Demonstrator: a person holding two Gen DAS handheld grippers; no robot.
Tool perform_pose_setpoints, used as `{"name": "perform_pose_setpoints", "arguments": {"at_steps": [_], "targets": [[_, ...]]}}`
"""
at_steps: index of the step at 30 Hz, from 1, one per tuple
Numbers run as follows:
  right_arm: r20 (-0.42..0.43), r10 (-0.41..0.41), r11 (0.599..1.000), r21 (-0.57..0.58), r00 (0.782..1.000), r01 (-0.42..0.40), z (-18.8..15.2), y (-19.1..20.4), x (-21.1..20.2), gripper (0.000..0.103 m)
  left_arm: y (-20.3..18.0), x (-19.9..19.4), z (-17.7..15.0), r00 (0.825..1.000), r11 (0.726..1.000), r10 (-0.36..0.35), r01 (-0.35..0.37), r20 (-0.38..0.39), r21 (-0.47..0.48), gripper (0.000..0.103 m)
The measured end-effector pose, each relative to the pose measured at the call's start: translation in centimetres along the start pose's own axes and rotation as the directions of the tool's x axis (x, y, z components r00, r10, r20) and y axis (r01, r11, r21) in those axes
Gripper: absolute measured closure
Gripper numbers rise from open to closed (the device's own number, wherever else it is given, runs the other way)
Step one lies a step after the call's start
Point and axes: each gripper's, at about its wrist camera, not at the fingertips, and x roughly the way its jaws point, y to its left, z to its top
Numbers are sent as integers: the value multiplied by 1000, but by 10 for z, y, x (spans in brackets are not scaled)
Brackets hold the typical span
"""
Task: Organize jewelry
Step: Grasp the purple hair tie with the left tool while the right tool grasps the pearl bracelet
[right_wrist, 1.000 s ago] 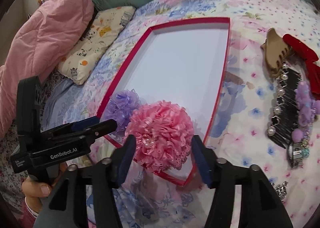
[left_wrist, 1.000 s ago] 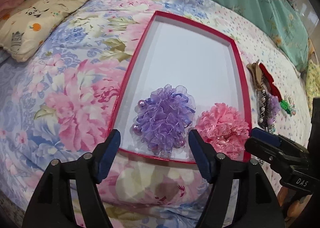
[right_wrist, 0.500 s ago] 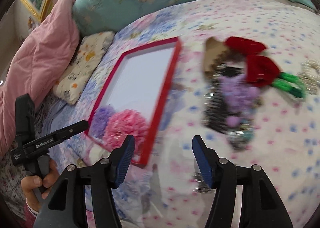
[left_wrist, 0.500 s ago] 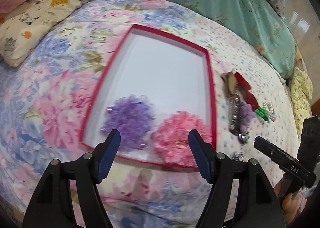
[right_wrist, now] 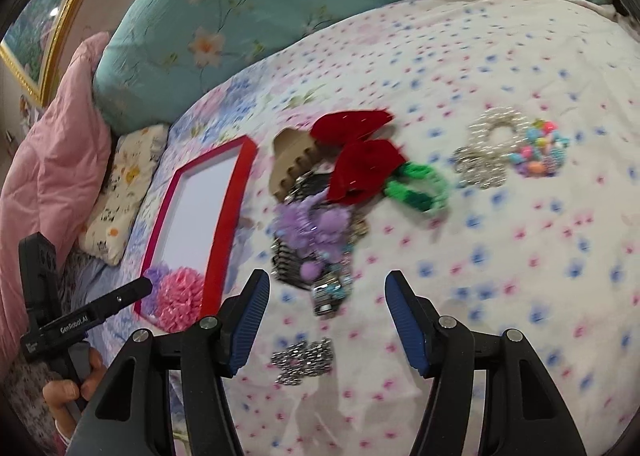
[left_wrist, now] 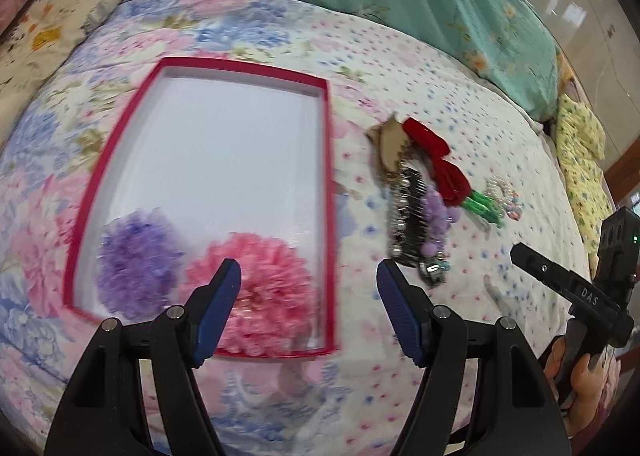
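A red-rimmed white tray (left_wrist: pixel 328 184) (right_wrist: pixel 236 184) lies on the bed. A purple scrunchie (left_wrist: pixel 136 256) and a pink scrunchie (left_wrist: pixel 264 288) (right_wrist: pixel 180 296) rest at its near end. To its right lies a heap: a beige claw clip (right_wrist: pixel 292 164), a red bow (right_wrist: pixel 360 160) (left_wrist: pixel 436 160), a green band (right_wrist: pixel 420 184), a black comb with purple beads (right_wrist: pixel 308 240) (left_wrist: pixel 416 216). My left gripper (left_wrist: pixel 308 308) hovers open over the tray's near right corner. My right gripper (right_wrist: pixel 326 320) hangs open and empty above a silver piece (right_wrist: pixel 304 360).
Pearl and silver pieces (right_wrist: pixel 484 152) and a coloured bead bracelet (right_wrist: pixel 540 156) lie further right. A teal pillow (right_wrist: pixel 280 16), a pink quilt (right_wrist: pixel 52 160) and a small patterned pillow (right_wrist: pixel 124 184) border the bed. A hand (right_wrist: pixel 72 384) holds the left gripper's handle.
Both grippers swung right and rose, away from the scrunchies in the tray. The right one now faces the jewelry heap instead of the pink scrunchie.
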Motion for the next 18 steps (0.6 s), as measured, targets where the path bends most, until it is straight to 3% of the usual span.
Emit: {"name": "perform_pose_setpoints", "arguments": {"at_steps": [18], "targets": [[80,-103,989,112,992,94,26,-72,-37,41,-85,38,15,995,989,-85,90,-46,115,33]]}}
